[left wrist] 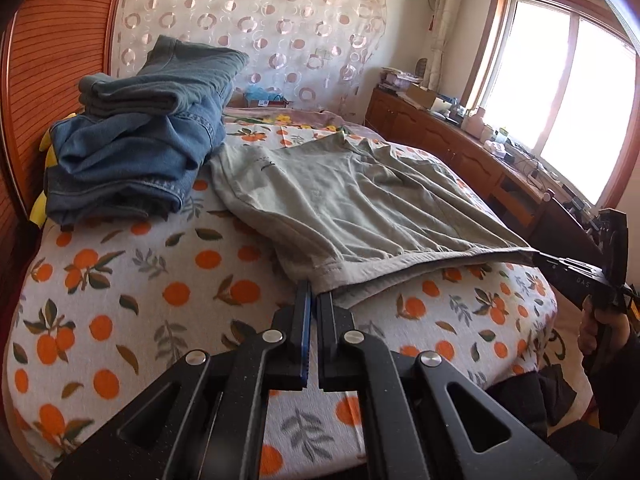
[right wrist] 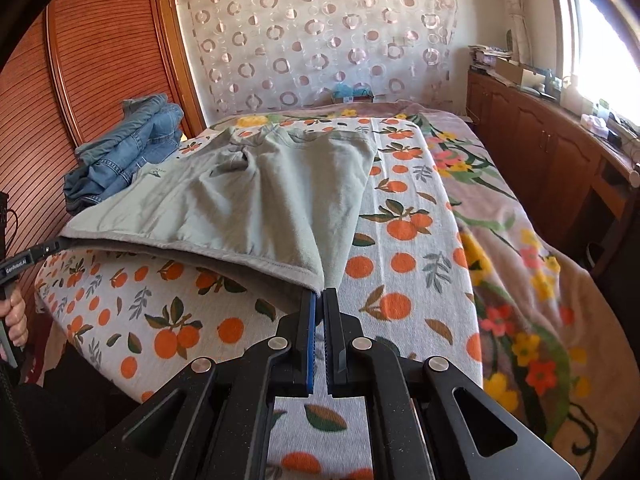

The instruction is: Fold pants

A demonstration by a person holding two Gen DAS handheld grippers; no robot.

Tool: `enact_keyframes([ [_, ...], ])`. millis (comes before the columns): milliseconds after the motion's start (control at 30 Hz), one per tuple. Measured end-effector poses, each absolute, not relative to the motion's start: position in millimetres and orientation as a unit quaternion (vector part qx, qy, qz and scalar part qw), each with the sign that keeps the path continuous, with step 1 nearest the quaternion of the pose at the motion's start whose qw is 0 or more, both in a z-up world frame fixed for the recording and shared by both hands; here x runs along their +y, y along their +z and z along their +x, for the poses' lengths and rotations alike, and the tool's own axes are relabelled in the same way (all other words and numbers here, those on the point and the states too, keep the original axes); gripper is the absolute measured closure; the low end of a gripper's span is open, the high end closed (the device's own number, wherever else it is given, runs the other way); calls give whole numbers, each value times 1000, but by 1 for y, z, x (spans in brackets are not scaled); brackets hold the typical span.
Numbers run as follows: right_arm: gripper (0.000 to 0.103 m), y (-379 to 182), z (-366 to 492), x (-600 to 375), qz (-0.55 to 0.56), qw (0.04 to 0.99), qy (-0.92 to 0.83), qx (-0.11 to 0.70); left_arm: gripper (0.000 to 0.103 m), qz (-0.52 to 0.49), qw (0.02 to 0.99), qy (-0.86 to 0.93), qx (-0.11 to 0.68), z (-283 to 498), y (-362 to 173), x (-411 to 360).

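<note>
Bedroom; bed (right wrist: pixel 400 240) is being covered by an orange-print blanket. Grey-green pants (left wrist: pixel 340 200) are being spread flat across it, apparently for folding, beside a pile of folded jeans (left wrist: pixel 140 140). The near hem is being held taut at both corners: left gripper (left wrist: pixel 314 292) clenched on one, right gripper (right wrist: pixel 320 300) on the other.

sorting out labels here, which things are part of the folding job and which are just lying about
In the job:
grey-green pants
left hand-held gripper
right hand-held gripper

Lying about:
jeans pile
desk clutter
box
</note>
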State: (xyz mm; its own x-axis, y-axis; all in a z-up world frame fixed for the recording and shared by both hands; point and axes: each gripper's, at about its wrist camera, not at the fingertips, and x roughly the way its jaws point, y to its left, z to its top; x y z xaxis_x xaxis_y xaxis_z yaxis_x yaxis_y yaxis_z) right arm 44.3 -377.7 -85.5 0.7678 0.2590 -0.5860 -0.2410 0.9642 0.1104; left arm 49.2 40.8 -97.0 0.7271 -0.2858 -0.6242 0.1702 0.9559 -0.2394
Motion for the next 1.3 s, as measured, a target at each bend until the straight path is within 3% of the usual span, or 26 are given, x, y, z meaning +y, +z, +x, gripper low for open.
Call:
enact_keyframes([
  [500,100,-90,38,-374,9,931,139,338,99,-88,923,-117,356,17,-97,47],
  [667,97,-79,31,-371,-3,935,138,326,86,-84,922,-113,362,25,-93,48],
  [767,95,-72,25,-369,-2,939,141,313,75,-78,921,-113,364,33,-95,45],
  [833,92,-69,23,-368,-4,941,141,308,63,-72,922,-111,365,37,-96,42],
  [900,90,-70,25,-365,-7,942,140,306,58,-70,923,-114,362,42,-96,39],
  [1300,80,-89,59,-350,5,947,96,306,58,-61,915,-107,384,59,-110,35],
])
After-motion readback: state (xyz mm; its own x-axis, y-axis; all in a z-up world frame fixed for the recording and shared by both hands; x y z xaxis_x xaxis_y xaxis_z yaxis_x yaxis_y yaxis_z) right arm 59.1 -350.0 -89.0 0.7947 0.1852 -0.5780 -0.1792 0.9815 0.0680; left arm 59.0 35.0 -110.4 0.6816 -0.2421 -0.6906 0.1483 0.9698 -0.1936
